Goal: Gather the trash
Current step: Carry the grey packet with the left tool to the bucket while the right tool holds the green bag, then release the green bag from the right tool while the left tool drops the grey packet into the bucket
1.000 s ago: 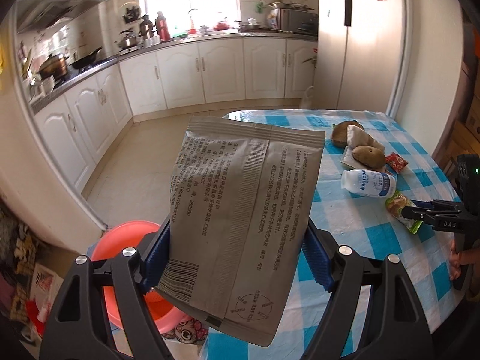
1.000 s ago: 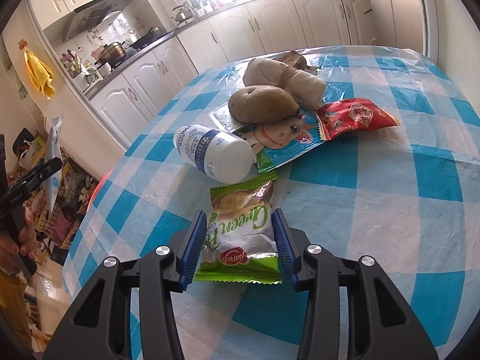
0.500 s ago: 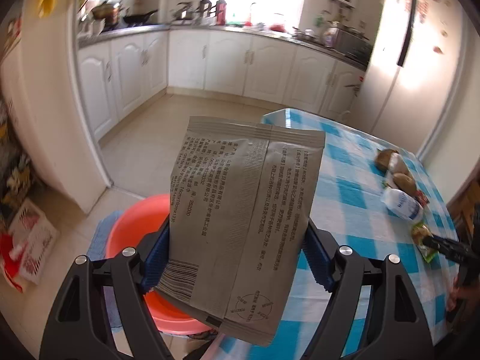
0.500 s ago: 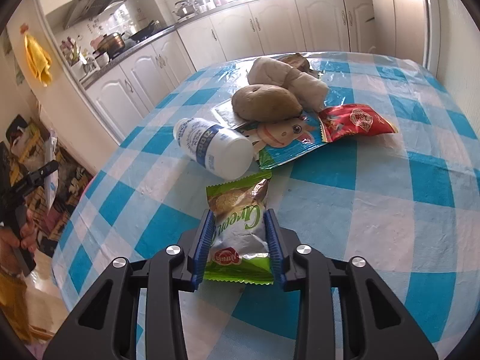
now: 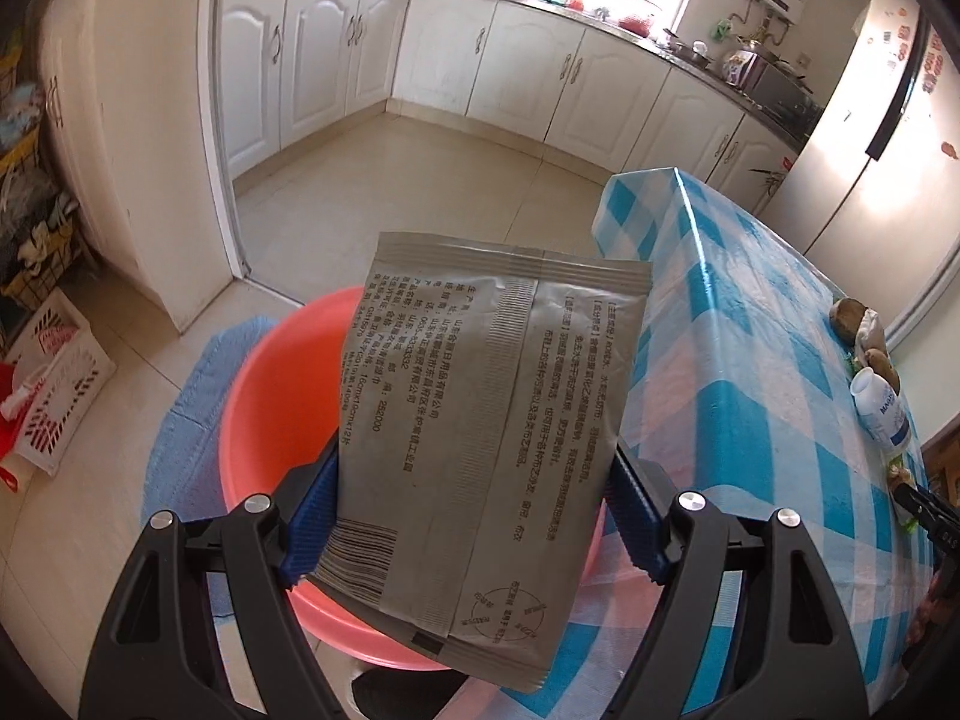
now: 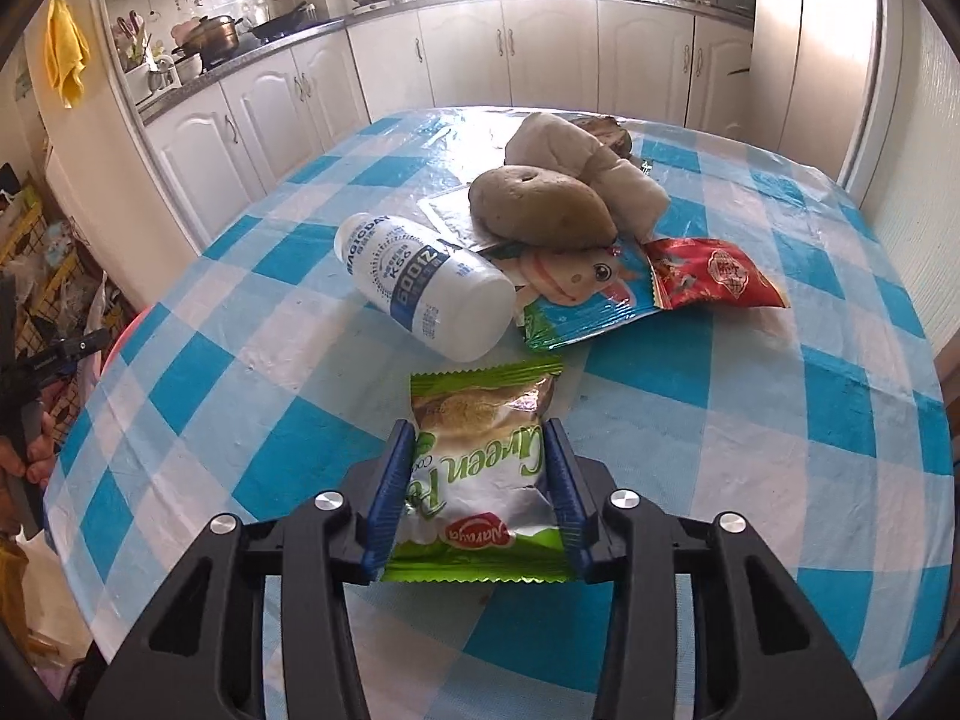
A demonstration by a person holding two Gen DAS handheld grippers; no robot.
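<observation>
Partly, the grey packet (image 5: 480,450) hides the red basin (image 5: 270,396) behind it.

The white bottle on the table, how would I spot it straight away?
Find the blue-and-white checked table. Near its middle is a heap of wrappers and potatoes; the white bottle lies on its side at the heap's left edge. It is the only hard, round thing there, with a blue band of print.

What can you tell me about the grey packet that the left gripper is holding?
The grey packet is a flat, matte pouch with crimped seals, a vertical back seam, dark printed text, a barcode and a round symbol. It looks empty or nearly so. The left gripper clamps its lower part, blue fingers pressing both side edges. It stands tilted, above the orange basin on the floor beside the table.
</observation>
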